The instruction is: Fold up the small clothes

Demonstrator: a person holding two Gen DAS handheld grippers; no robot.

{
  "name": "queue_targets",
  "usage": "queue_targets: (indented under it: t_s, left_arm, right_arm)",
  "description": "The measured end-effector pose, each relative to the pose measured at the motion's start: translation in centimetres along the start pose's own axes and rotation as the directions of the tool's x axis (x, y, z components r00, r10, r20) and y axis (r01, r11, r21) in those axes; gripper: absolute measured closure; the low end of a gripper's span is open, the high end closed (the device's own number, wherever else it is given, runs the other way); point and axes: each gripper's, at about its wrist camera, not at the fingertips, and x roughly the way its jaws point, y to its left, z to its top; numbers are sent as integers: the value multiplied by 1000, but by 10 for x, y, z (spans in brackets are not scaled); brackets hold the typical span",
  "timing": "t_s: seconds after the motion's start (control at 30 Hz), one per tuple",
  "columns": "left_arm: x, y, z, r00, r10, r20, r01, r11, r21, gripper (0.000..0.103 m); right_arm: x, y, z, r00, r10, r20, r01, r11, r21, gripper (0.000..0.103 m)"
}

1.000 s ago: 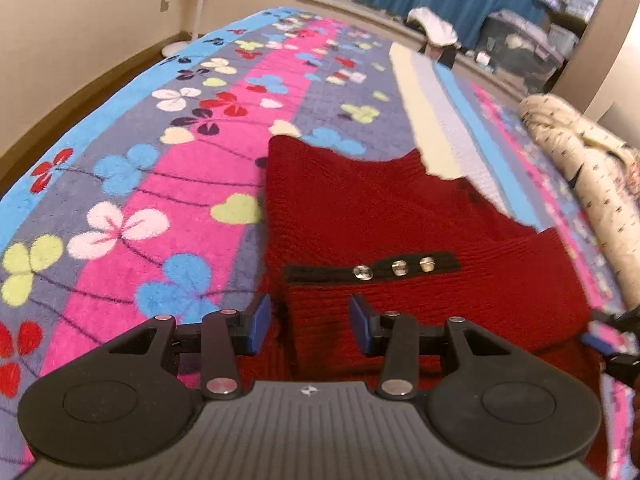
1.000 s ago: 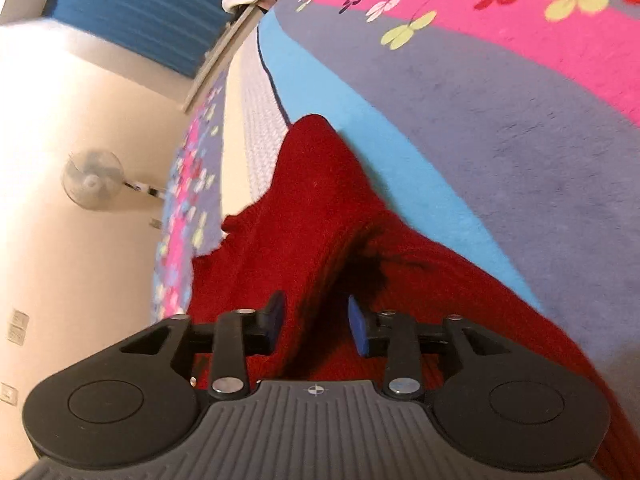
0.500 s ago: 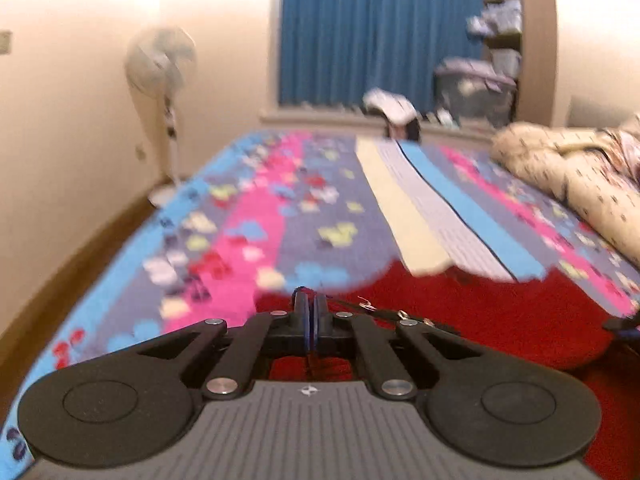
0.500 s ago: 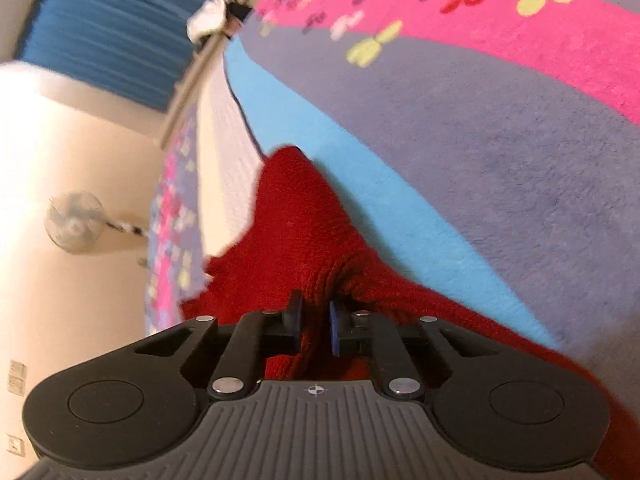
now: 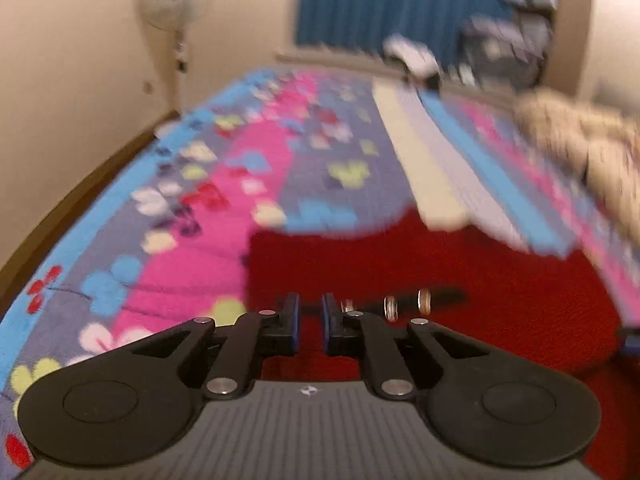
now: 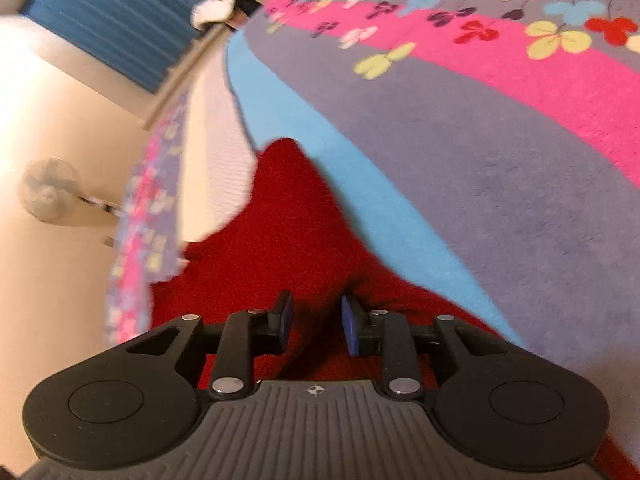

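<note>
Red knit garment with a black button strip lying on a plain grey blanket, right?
Not plain grey. The left wrist view shows the red knit garment with its black button strip lying on a striped floral blanket in pink, blue and grey. The rest holds.

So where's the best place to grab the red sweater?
Probably the straight left edge of the red sweater, coming in from the blanket side. The sweater lies flat with that edge free, while the black button strip looks lumpy to pinch.
</note>
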Motion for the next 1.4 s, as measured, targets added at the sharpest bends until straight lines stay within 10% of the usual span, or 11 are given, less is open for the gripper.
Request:
queue_targets:
  t_s: [0.07, 0.53, 0.87, 1.07, 1.4]
  left_arm:
    - [18, -8, -13, 993, 48, -109, -42, 998, 53, 92]
    - [-21, -31, -17, 999, 38, -11, -37, 995, 95, 88]
    - [-101, -16, -34, 997, 21, 75, -28, 994, 102, 55]
    - [-166, -12, -70, 992, -4, 127, -12, 991, 130, 27]
    - [-262, -6, -155, 968, -16, 252, -27, 986, 166, 17]
  right_arm:
    - [12, -9, 0, 999, -23, -36, 24, 999, 23, 80]
    - [-41, 24, -15, 997, 5, 72, 12, 970, -244, 75]
    - [-139, 33, -68, 972, 122, 200, 18, 813, -582, 75]
    - [-196, 12, -97, 945, 198, 262, -8, 812, -584, 69]
    - [-238, -36, -123, 945, 150, 291, 50, 812, -581, 67]
